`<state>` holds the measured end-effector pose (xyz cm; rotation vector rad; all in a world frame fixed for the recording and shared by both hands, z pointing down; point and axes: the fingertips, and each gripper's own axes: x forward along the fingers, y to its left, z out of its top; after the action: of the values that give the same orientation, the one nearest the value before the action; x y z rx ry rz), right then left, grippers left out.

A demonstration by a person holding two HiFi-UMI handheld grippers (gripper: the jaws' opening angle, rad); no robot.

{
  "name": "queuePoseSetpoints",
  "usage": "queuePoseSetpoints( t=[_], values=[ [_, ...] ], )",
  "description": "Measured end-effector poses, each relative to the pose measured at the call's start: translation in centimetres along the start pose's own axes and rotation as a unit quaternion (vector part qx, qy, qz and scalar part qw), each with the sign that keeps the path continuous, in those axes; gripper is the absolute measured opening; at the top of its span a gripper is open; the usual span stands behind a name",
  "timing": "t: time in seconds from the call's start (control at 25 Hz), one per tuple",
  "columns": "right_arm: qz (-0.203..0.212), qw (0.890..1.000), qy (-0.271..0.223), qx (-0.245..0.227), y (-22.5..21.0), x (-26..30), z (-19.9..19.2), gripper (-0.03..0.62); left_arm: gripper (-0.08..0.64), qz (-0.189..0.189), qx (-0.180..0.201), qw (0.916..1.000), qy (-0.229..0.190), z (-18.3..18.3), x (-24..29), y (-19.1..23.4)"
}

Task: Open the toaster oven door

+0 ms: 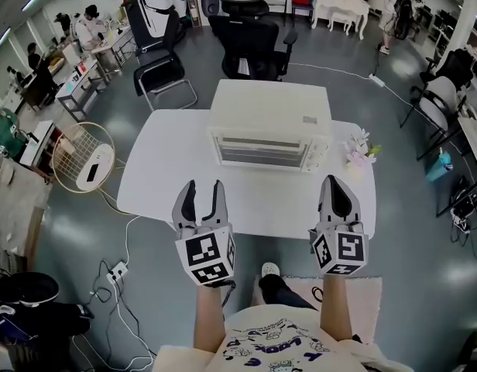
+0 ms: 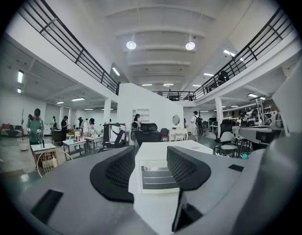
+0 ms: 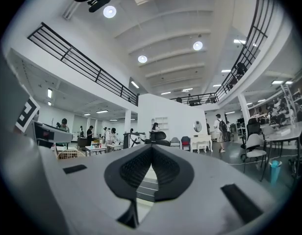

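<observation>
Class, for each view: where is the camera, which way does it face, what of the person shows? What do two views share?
Head view: on the head, facing steeply down at the toaster oven; left gripper, right gripper, forearms show.
Left gripper view: on that gripper, facing the oven between its open jaws.
Right gripper view: on that gripper, facing the hall past its shut jaws.
Shared: head and left gripper views show the oven.

Operator's rig from the head cam: left gripper [image 1: 203,186] and right gripper [image 1: 331,180], both w/ light-grey moulded shells and black mesh-textured pads [image 2: 116,175]. Each carries a white cube w/ black square markers: left cube [image 1: 205,258], right cube [image 1: 341,253]. Person wears cream T-shirt [image 1: 273,346] w/ blue-purple cartoon print, dark trousers [image 1: 282,290], white shoe [image 1: 269,270].
</observation>
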<state>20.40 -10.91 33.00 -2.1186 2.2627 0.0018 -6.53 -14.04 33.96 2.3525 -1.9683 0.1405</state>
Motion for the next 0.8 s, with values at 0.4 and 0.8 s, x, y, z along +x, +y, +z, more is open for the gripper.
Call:
queuePoseSetpoints(
  t=[0.4,0.8],
  values=[
    [0.019,1.0,0.005,0.001,-4.6,9.3,-0.6,-0.003,0.212,0.025,0.007,0.9996,0.013,0.0,8.7,-1.5],
    [0.033,0.999,0.025,0.007,-5.4,13.7,-2.6,-0.003,0.212,0.039,0.015,0.9982,0.044,-1.6,13.2,-1.4]
  ],
)
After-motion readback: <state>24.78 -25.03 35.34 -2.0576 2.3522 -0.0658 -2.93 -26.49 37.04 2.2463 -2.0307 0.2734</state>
